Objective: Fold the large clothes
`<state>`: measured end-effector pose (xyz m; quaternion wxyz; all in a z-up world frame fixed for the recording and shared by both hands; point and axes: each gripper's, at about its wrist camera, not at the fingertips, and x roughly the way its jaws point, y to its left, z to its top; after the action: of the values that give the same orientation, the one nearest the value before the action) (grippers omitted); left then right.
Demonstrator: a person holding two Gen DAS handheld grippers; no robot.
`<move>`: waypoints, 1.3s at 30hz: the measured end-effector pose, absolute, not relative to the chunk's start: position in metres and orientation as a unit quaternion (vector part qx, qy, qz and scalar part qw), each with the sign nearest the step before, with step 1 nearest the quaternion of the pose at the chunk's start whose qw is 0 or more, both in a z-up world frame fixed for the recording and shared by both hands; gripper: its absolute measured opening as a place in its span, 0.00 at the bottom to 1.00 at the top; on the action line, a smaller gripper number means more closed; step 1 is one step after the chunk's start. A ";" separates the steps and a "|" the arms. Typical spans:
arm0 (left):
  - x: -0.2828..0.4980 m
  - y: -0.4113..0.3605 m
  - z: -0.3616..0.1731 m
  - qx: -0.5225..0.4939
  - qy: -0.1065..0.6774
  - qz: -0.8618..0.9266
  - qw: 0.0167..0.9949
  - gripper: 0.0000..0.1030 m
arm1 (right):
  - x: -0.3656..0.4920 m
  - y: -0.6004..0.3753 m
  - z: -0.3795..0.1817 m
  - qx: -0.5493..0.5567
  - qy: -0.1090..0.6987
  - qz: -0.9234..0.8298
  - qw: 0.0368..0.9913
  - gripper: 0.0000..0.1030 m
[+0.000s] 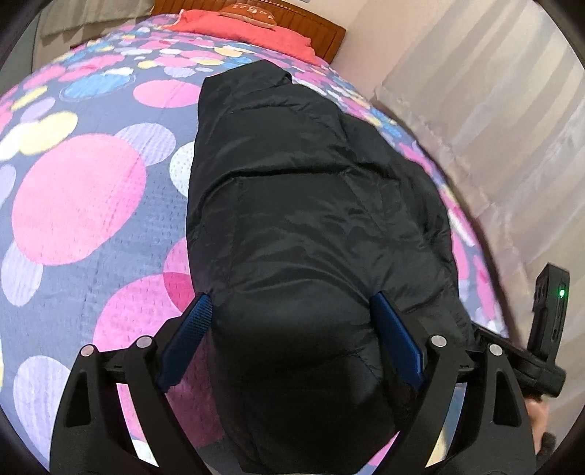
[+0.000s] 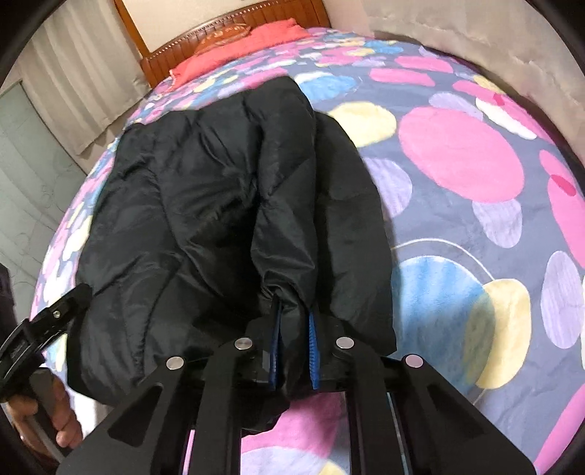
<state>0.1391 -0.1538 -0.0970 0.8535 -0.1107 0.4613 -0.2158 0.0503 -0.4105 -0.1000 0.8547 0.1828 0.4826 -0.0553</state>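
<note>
Room lies mostly on one side: in the left wrist view the spotted quilt (image 1: 80, 197) spreads bare to the left of the jacket (image 1: 310, 204), while on the right the bed edge runs just past the jacket's flank, with pale curtains (image 1: 486, 120) close behind it. In the right wrist view the same bare quilt (image 2: 464, 226) opens to the right of the jacket (image 2: 190, 204), and a glass door (image 2: 29, 171) and curtains (image 2: 84, 69) stand beyond the bed's left edge.

Nearest, the left gripper (image 1: 292, 314) stands wide open, its blue pads (image 1: 393, 329) spread to either side of a rounded black bulge of the jacket's near end; whether the pads touch the fabric is unclear. The right gripper (image 2: 294, 329) has its jaws drawn close together on a thick fold of the jacket, the cloth pinched between the blue pads (image 2: 313, 336) and spilling below them.

From there the black padded jacket runs lengthwise away up the bed, folded narrow, lying on the quilt near the curtain-side edge.

Each view catches the other gripper at its margin: the right gripper (image 1: 544, 329) with a green light, the left gripper (image 2: 40, 325) held by a hand (image 2: 55, 416).

Farthest, a red pillow (image 1: 248, 27) lies against a wooden headboard (image 1: 325, 33).
</note>
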 end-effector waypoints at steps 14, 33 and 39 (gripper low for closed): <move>0.139 -0.131 -0.087 -0.156 0.439 -0.221 0.857 0.86 | 0.034 -0.438 -0.089 0.244 0.466 -0.035 0.850 0.40; 0.222 -0.146 -0.062 -0.168 0.429 -0.147 0.875 0.86 | 0.158 -0.394 -0.016 0.103 0.389 -0.078 0.912 0.42; 0.236 -0.160 -0.091 -0.161 0.451 -0.123 0.869 0.86 | 0.172 -0.396 -0.054 0.083 0.411 -0.091 0.903 0.42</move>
<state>0.2357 -0.1600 -0.0907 0.8693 -0.1605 0.4509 -0.1232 0.1716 -0.3961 -0.0537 0.9033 0.0832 0.4110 -0.0906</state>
